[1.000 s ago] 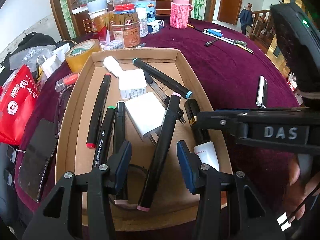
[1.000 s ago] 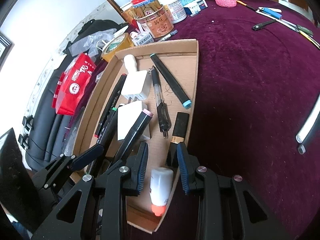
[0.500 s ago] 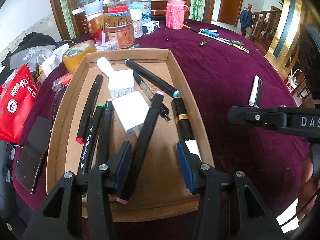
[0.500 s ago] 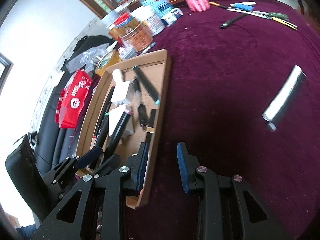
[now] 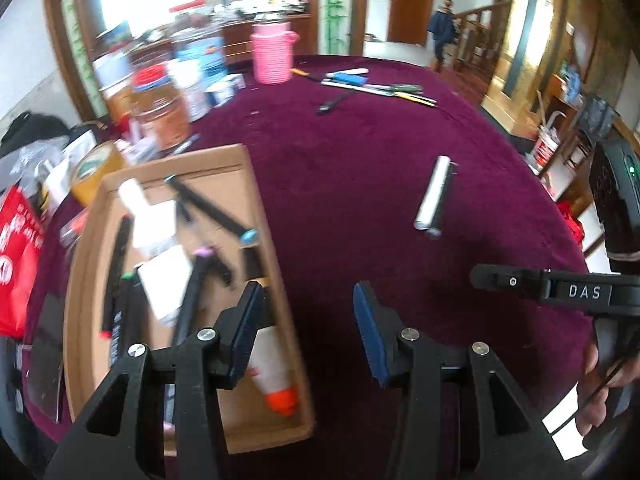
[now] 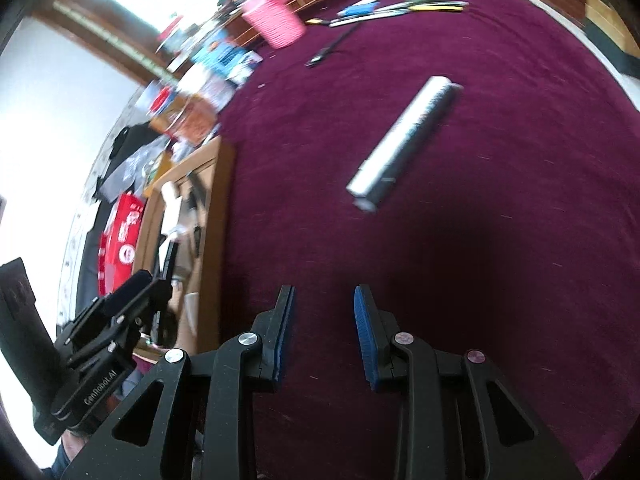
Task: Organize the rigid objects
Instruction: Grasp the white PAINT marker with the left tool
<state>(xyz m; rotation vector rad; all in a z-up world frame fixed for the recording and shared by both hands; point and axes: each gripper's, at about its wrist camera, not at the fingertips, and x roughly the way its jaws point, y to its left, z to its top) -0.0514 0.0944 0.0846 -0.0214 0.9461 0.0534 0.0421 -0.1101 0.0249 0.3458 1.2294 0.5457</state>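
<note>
A cardboard tray point(image 5: 276, 264) on the maroon tablecloth holds several black markers, white blocks and a white tube with an orange cap point(image 5: 276, 376). The tray also shows in the right wrist view point(image 6: 212, 216). A silver and black pen pair point(image 5: 434, 196) lies loose on the cloth to the right of the tray, and is seen ahead in the right wrist view point(image 6: 404, 140). My left gripper point(image 5: 306, 332) is open and empty over the tray's right edge. My right gripper point(image 6: 322, 332) is open and empty above bare cloth, short of the pens.
A pink woven cup point(image 5: 272, 58), jars and cans point(image 5: 160, 120) and a tape roll point(image 5: 96, 168) stand behind the tray. More pens and tools point(image 5: 376, 86) lie at the far side of the table. A red packet point(image 5: 20, 248) lies left of the tray.
Both grippers have swung right, away from the tray and toward the loose pens. The right gripper has left the white tube lying in the tray. Both stay open.
</note>
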